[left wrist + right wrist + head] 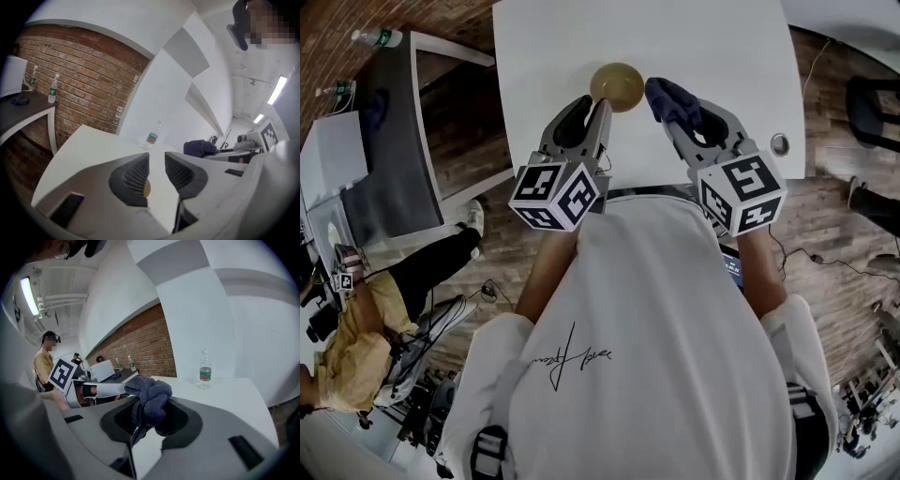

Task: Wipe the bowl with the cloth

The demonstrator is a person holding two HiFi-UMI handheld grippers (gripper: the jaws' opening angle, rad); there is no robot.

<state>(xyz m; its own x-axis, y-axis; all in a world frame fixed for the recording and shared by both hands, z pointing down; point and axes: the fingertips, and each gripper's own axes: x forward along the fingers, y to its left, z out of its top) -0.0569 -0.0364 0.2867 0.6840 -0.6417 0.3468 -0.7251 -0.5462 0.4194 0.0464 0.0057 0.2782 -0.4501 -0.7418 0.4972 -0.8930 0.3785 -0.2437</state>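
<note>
your right gripper (149, 422) is clenched on the bunched dark blue cloth (149, 397). your left gripper (157, 171) has its jaws apart, gripping nothing; the yellowish bowl (616, 84) sits right at their tips, above the white table (712, 42).

- Bowl (616, 86): 1.
- Cloth (670, 98): 1.
- Grippers: 2, i.e. left gripper (157, 155) & right gripper (152, 405).
- Bottles: 3 total. 1 bottle (205, 366) at far edge of white surface (534, 56); 2 more (375, 37) (333, 91) along wall-side edge of dark surface (389, 150).
- Surfaces: 2.
</note>
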